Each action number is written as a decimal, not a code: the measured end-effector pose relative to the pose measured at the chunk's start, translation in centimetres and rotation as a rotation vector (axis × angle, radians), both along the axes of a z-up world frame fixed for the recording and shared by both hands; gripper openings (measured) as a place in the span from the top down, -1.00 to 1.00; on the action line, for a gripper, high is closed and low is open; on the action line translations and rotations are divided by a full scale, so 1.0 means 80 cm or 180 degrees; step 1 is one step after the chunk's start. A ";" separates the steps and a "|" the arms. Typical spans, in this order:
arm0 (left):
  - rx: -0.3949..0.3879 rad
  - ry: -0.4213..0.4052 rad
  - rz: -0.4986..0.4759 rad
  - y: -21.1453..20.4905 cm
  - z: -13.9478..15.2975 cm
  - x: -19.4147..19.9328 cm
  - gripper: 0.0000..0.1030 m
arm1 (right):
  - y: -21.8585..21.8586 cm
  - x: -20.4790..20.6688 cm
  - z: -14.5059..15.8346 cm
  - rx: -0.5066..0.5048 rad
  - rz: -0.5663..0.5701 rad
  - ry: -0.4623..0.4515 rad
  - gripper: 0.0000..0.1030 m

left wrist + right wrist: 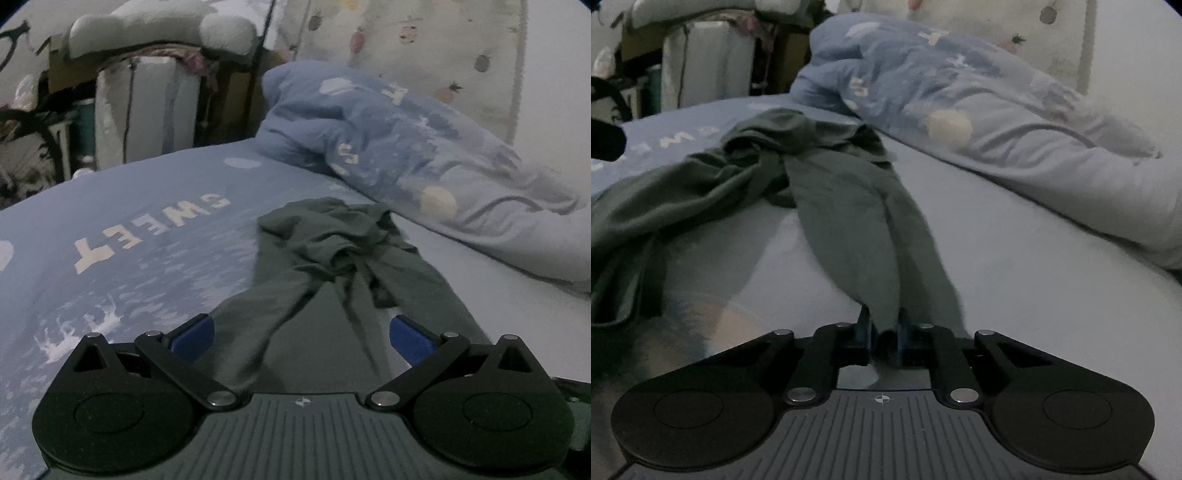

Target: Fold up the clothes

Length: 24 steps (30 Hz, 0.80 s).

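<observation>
A dark green garment (325, 266) lies crumpled on the bed, bunched at the far end with strips of cloth running toward me. My left gripper (301, 334) is open, its blue pads (192, 336) wide apart over the near part of the cloth, holding nothing. In the right wrist view the same garment (827, 173) stretches from a heap to my right gripper (884, 332), which is shut on the end of a long strip of it, pulled taut and lifted off the sheet.
A blue bed sheet (110, 236) printed "SWEET" covers the bed. A rumpled blue quilt (388, 140) lies along the right, by the wall, and shows in the right wrist view (960, 110). White furniture and clutter (147, 99) stand beyond the bed's far edge.
</observation>
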<state>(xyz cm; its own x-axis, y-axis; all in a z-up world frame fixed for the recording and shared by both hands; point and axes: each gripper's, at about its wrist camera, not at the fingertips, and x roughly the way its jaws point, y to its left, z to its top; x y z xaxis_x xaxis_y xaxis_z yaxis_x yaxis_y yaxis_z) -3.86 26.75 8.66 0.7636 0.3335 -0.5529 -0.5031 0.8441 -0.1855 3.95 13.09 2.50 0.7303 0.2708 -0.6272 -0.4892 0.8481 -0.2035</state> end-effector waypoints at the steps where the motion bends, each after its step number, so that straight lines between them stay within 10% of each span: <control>1: -0.0018 0.0001 0.0033 0.004 0.000 -0.002 -1.00 | -0.010 -0.002 0.007 -0.0012 -0.0040 -0.0040 0.78; 24: -0.0174 -0.0120 0.0003 0.010 0.015 -0.012 -1.00 | -0.285 -0.145 0.144 -0.0372 -0.1378 -0.0645 0.80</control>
<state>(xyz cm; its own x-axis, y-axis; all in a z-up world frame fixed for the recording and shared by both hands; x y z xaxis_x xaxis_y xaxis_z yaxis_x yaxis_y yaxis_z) -4.83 27.57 9.88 0.7840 0.3043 -0.5411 -0.4955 0.8318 -0.2501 -7.62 -9.71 14.03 0.8707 -0.1482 -0.4690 -0.0376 0.9307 -0.3639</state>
